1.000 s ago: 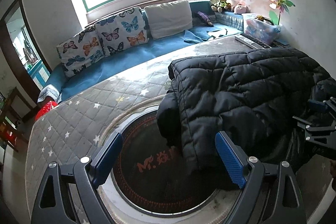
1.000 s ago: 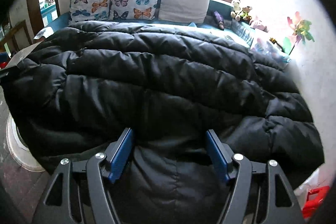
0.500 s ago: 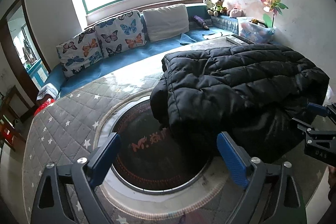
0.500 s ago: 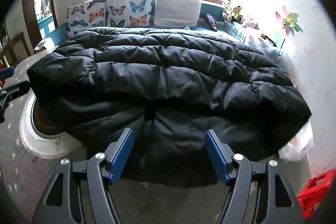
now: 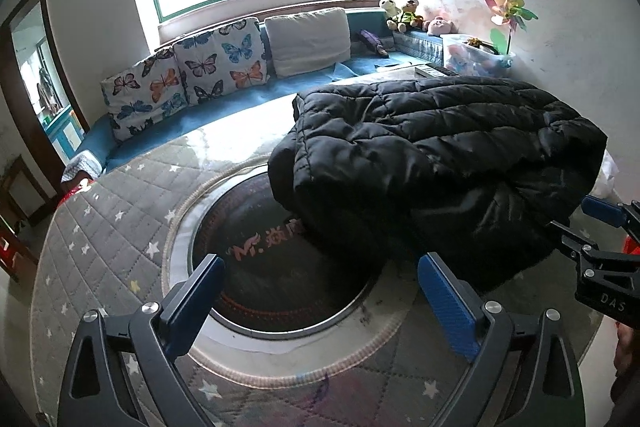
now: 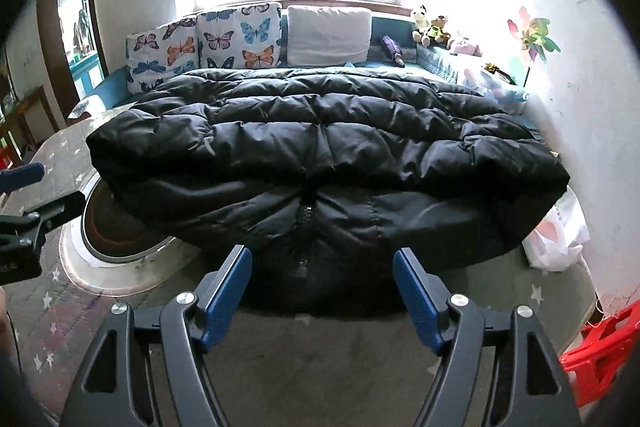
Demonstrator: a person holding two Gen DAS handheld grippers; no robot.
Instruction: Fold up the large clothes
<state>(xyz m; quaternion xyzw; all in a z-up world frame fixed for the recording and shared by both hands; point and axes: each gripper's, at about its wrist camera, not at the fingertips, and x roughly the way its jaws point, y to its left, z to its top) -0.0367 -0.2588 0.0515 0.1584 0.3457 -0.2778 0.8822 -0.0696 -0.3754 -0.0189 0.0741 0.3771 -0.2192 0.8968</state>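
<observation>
Left wrist view: black puffer coat (image 5: 436, 163) lies folded on the round worktop (image 5: 100, 227), over the far right part of its dark glass disc (image 5: 280, 279).
Surroundings: butterfly cushions (image 5: 188, 83) and a plain cushion (image 5: 308, 41) on the blue sofa (image 5: 224, 111) beyond the coat; pinwheel (image 5: 510, 13) and soft toys (image 5: 412, 15) beyond it to the right.
Writing: "Mr." and partly hidden characters on the disc; "DAS" on the right tongs (image 6: 322, 293).
Left tongs (image 5: 320, 295): wide, just been opening, nothing between them.
Right tongs: wide, just been opening, empty, near the coat's zip (image 6: 306, 215).
Beside the coat: white bag (image 6: 560, 239), red crate (image 6: 600, 343).
</observation>
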